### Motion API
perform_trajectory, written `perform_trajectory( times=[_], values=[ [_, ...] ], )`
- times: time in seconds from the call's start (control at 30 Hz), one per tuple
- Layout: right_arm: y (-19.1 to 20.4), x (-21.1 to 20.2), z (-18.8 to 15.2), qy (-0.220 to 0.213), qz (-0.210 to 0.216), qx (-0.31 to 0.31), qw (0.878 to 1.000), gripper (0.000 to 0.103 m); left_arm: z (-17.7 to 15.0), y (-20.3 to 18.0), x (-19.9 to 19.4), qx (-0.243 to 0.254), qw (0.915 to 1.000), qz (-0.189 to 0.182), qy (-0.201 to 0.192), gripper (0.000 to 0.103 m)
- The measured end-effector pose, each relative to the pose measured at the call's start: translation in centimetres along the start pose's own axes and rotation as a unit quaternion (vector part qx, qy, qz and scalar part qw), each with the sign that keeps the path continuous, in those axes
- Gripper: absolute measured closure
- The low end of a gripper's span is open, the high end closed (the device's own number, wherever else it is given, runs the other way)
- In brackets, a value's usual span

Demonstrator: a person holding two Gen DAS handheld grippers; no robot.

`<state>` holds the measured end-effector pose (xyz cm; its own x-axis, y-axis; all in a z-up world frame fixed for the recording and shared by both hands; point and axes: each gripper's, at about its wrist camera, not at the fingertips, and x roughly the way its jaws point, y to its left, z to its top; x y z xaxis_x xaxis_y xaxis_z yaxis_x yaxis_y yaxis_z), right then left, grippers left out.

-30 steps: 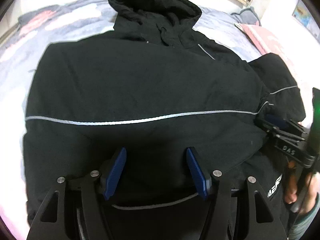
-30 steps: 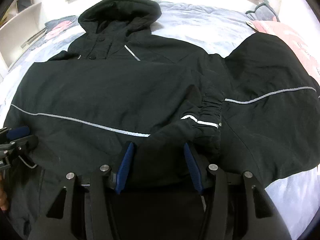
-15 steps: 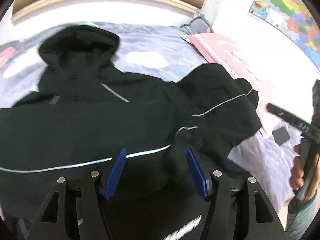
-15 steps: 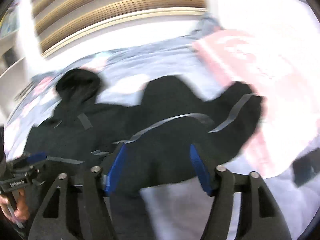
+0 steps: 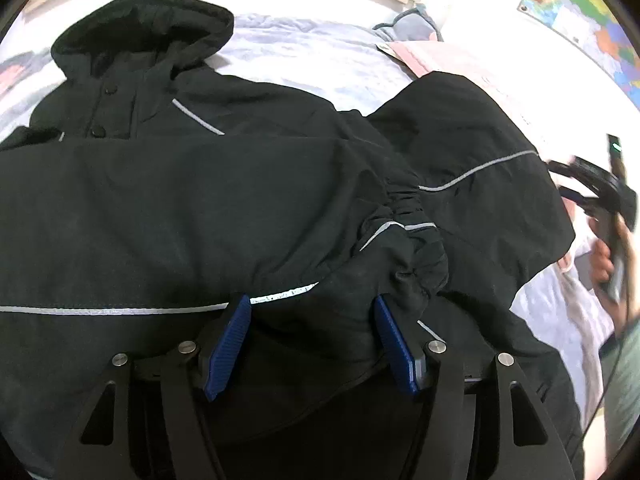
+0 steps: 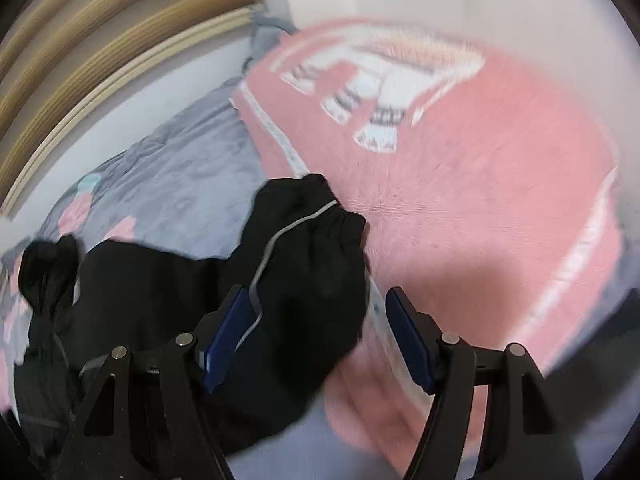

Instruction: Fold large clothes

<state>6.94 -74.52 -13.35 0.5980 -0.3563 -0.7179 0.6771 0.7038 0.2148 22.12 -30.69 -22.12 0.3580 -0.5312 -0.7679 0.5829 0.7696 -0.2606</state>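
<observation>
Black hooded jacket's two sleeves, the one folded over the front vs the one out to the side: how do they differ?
The folded sleeve lies across the black hooded jacket's body; the outstretched sleeve sticks out sideways from it. The folded sleeve's cuff sits bunched ahead of the open left gripper; the outstretched sleeve's cuff reaches the pink blanket, ahead of the open right gripper. Shared: black fabric, grey stripe, gathered cuffs.

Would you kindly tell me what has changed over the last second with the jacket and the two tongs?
The right tongs swung away from the jacket's body toward the outstretched sleeve lying against the pink blanket; they are open, holding nothing. The left tongs shifted from the jacket's middle toward the folded-in sleeve cuff, also open. The jacket stayed flat on the bed, hood at the far end.
</observation>
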Motion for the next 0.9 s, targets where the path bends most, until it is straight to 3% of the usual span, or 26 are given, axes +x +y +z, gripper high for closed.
perform_trajectory(
  times=[0.13, 0.17, 0.2, 0.23, 0.3, 0.47, 0.57, 0.67, 0.77, 0.8, 0.9],
  values=[
    [0.0, 5.1, 1.2, 0.021, -0.005, 0.010, 1.000, 0.025, -0.3, 0.2, 0.0, 0.006, 1.0000, 0.002, -0.007, 0.037],
    [0.8, 5.2, 1.5, 0.013, 0.001, -0.005, 1.000, 0.032, -0.3, 0.2, 0.1, 0.007, 1.0000, 0.002, -0.007, 0.037],
    [1.4, 5.4, 1.8, 0.010, 0.025, -0.022, 0.999, 0.064, -0.2, 0.3, 0.1, 0.007, 0.9999, 0.003, -0.006, 0.037],
    [2.1, 5.3, 1.8, 0.020, 0.050, -0.037, 0.998, 0.074, -0.2, 0.2, 0.0, 0.008, 0.9999, 0.004, -0.006, 0.037],
    [3.3, 4.0, 1.5, 0.012, 0.063, -0.064, 0.996, 0.080, 0.2, -0.1, -0.5, 0.011, 0.9999, 0.007, -0.009, 0.037],
    [2.8, -3.7, 1.8, -0.064, 0.063, -0.096, 0.991, 0.086, 2.5, -4.3, -5.0, 0.071, 0.9951, -0.009, -0.069, 0.037],
    [0.9, -8.1, 2.7, -0.110, 0.031, -0.103, 0.988, 0.086, 4.2, -7.5, -5.4, 0.097, 0.9923, -0.030, -0.071, 0.037],
    [-1.2, -9.9, 3.0, -0.121, 0.008, -0.096, 0.988, 0.086, 5.0, -9.0, -2.2, 0.092, 0.9938, -0.053, -0.035, 0.037],
    [-3.0, -8.2, 2.5, -0.084, -0.001, -0.074, 0.994, 0.086, 4.4, -8.6, 4.2, 0.057, 0.9951, -0.037, 0.072, 0.038],
    [-3.6, -7.5, 2.3, -0.073, 0.000, -0.068, 0.995, 0.086, 3.9, -8.7, 5.5, 0.065, 0.9939, -0.025, 0.086, 0.038],
    [-5.0, -4.4, 1.3, -0.032, 0.007, -0.047, 0.998, 0.086, 4.0, -9.8, 4.7, 0.101, 0.9918, -0.011, 0.078, 0.037]
  ],
)
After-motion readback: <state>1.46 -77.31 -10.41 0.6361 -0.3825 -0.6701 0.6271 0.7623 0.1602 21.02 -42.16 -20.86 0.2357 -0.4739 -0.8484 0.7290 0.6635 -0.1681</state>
